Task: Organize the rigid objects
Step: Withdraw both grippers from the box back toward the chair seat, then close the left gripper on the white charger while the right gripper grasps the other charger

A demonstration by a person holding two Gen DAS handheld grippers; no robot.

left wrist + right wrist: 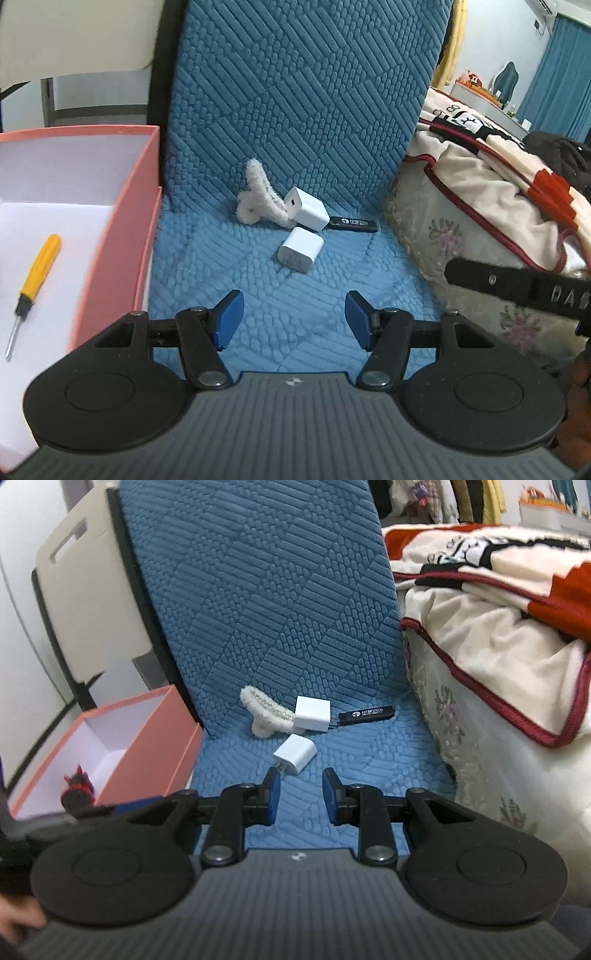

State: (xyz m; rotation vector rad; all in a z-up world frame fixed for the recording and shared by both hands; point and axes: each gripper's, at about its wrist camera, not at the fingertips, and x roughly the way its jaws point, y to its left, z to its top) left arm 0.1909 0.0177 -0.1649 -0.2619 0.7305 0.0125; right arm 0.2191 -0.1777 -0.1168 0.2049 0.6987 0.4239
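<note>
White plastic charger (pixel 294 754) lies on the blue seat (pixel 332 295), just ahead of my right gripper (pixel 301 797): light, stiff, slick, so I'd pinch its flat sides. Right jaws stand narrowly apart, left gripper (pixel 294 320) wider; both hold nothing.
</note>
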